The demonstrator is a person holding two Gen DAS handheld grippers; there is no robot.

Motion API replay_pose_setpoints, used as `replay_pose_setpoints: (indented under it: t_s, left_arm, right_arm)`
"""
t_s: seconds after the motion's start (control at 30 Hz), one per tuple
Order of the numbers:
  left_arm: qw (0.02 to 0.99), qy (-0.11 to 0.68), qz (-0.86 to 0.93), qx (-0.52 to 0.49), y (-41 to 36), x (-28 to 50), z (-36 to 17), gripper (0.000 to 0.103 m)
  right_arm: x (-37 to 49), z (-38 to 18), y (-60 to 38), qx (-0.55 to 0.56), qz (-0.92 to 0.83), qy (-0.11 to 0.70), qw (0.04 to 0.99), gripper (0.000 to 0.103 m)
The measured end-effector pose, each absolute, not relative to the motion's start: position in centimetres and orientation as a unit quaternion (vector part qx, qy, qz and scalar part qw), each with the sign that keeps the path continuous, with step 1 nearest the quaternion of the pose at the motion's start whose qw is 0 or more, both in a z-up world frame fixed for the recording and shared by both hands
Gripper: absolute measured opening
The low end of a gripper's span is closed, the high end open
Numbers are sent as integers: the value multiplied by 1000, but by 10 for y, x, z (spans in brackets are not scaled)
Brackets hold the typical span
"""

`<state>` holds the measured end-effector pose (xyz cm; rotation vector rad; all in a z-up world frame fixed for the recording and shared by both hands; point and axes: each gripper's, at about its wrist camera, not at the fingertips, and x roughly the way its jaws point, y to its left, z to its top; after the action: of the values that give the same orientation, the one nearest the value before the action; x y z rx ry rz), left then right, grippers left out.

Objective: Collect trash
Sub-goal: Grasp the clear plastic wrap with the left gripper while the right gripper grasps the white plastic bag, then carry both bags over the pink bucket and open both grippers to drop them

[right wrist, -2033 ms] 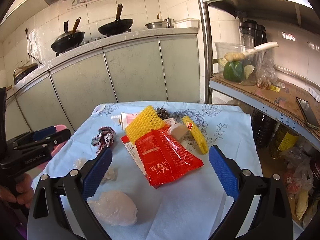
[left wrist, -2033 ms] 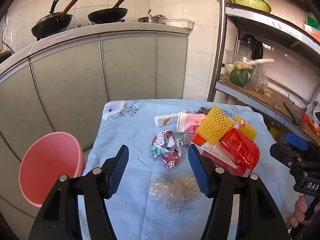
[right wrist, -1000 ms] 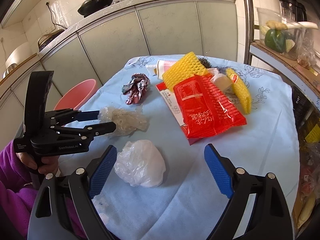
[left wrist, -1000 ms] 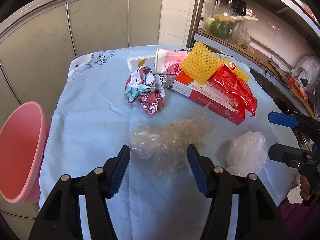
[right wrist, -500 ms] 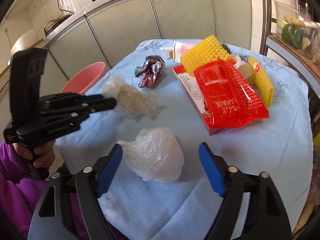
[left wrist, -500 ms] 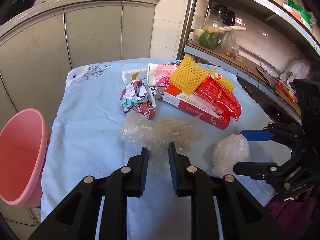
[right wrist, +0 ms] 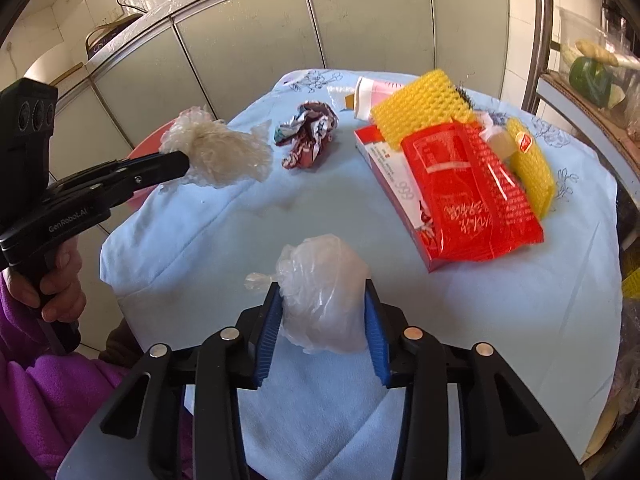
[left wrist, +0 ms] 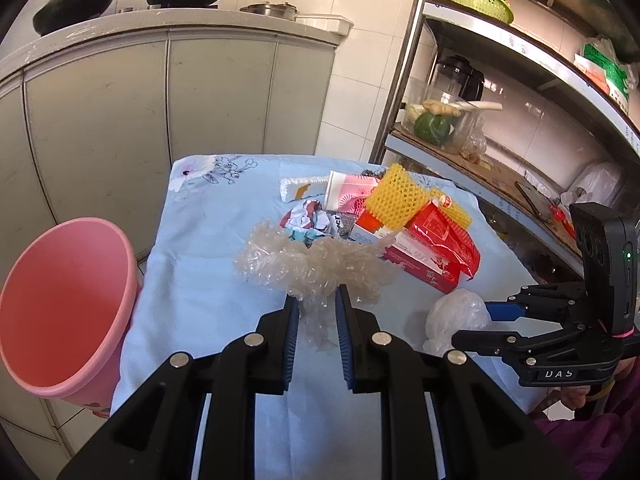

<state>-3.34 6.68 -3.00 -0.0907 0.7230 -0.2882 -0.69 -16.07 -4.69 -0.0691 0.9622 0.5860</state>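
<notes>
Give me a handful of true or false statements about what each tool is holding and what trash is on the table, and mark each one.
1. The left tool is shut on the crumpled bubble wrap. True.
2. The right tool is wide open over bare cloth. False: its fingers press both sides of the white plastic bag.
3. The pink bin sits left of the table. True.
4. The red snack packet is already in the bin. False: it lies on the red box.
</notes>
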Motion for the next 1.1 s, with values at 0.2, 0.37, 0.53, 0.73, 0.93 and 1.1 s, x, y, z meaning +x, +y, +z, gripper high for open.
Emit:
replay_pose_setpoints:
  t_s: [0.2, 0.37, 0.53, 0.73, 0.93, 1.1]
  left_arm:
    - [932, 337, -117, -59, 88, -37, -22, 17]
    - [937, 329, -90, -71, 107, -39, -16, 17]
    - [945, 314, -51, -77, 133, -45, -8, 17]
    - [951, 295, 15, -88, 172, -56, 2, 17]
    - [948, 290, 82, -99, 208, -62, -6, 17]
    - [938, 308, 130, -92, 225, -58, -23, 18]
  right_arm:
    - [0, -33, -149, -36, 281, 437, 854, 39]
    - [9, -24, -132, -40, 289, 416, 862, 39]
    - [19, -11, -102, -45, 314, 392, 863, 39]
    - [32, 1, -50, -54, 356, 367, 858, 39]
    - [43, 8, 6, -53, 396, 340, 852, 39]
    - [55, 0, 52, -59, 423, 345, 836, 39]
